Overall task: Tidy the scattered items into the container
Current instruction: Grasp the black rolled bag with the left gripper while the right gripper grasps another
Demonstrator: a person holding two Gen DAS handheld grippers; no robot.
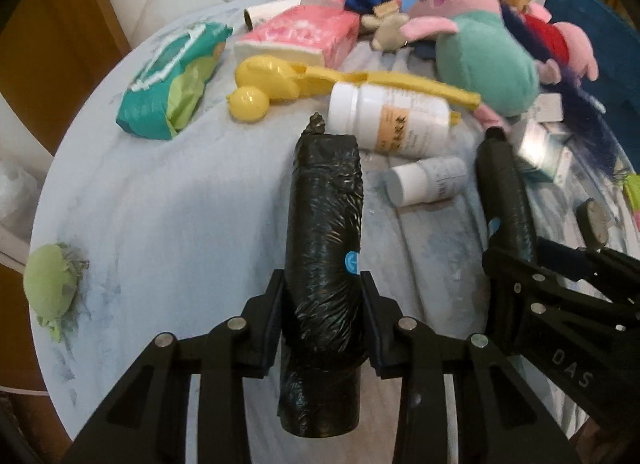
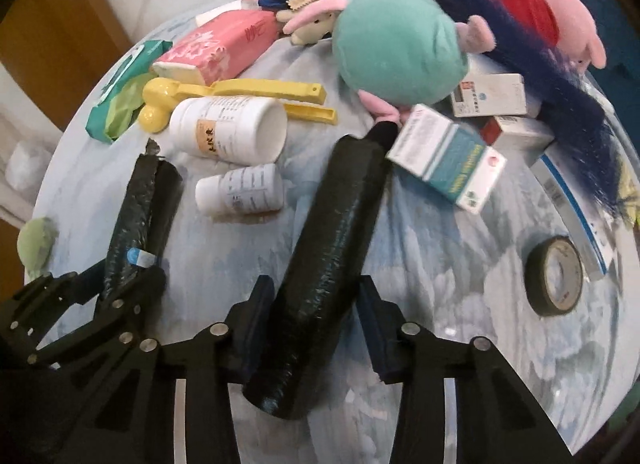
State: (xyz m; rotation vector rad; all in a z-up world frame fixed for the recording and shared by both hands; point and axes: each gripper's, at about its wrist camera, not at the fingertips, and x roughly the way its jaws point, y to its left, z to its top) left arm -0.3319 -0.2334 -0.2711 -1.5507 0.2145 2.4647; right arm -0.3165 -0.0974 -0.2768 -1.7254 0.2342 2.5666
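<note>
Two black rolls of bin bags lie on a round table with a pale blue cloth (image 1: 160, 224). My left gripper (image 1: 322, 284) is shut on one black roll (image 1: 326, 204), its pads pressing both sides near the near end. In the right wrist view this roll (image 2: 140, 208) and the left gripper (image 2: 132, 276) sit at the lower left. My right gripper (image 2: 314, 288) is shut on the second, longer black roll (image 2: 332, 224), whose far end touches a white and teal box (image 2: 448, 156). The left wrist view shows that roll (image 1: 508, 200) at the right.
Behind the rolls lie a large white bottle (image 2: 228, 132), a small white bottle (image 2: 240, 190), a yellow scoop tool (image 2: 240, 92), tissue packs (image 1: 176, 80), plush toys (image 2: 400, 48), boxes and a tape roll (image 2: 554, 276). A dark blue bin-like shape (image 1: 592, 24) stands far right. Green putty (image 1: 50, 284) sits at the left edge.
</note>
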